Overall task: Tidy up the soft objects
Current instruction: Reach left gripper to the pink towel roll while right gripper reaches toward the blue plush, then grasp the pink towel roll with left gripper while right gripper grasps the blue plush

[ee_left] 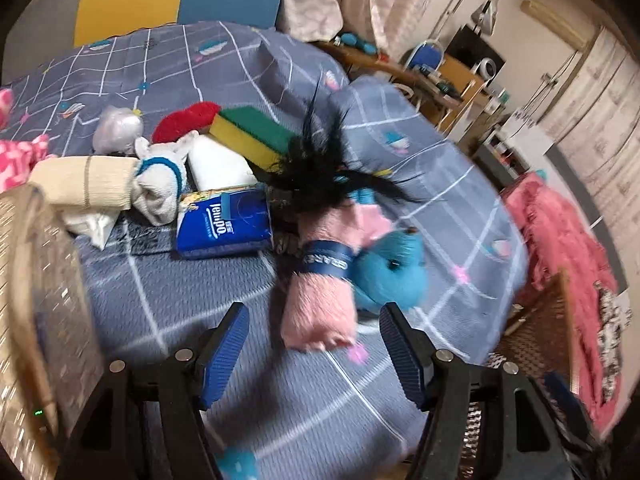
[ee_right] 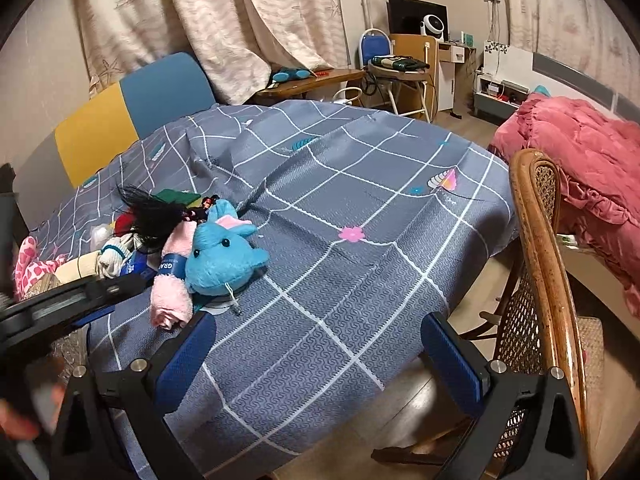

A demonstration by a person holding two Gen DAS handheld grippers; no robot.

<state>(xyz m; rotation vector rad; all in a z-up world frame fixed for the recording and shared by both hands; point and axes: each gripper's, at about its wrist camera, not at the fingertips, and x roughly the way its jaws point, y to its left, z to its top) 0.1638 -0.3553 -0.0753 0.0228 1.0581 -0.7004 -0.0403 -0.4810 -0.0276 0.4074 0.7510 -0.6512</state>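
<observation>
A rolled pink towel with a blue band point(ee_left: 320, 304) point(ee_right: 172, 288) lies on the grey checked bedcover point(ee_left: 200, 320) point(ee_right: 360, 208), next to a blue plush toy point(ee_left: 390, 270) point(ee_right: 222, 258). Behind them lie black feathers point(ee_left: 320, 168), a blue tissue pack point(ee_left: 224, 226), a green and yellow sponge point(ee_left: 256, 134), white socks point(ee_left: 160, 184), a beige roll point(ee_left: 84, 180) and a red soft thing point(ee_left: 184, 120). My left gripper point(ee_left: 314, 356) is open, just in front of the pink towel's near end. My right gripper point(ee_right: 316, 356) is open and empty over the bedcover's front edge.
A woven basket point(ee_left: 36, 300) stands at the left edge. A rattan chair point(ee_right: 544, 264) point(ee_left: 548, 320) stands at the bed's right, with a pink blanket point(ee_right: 592, 168) beyond. A blue and yellow headboard point(ee_right: 132, 116), curtains and a desk are at the back.
</observation>
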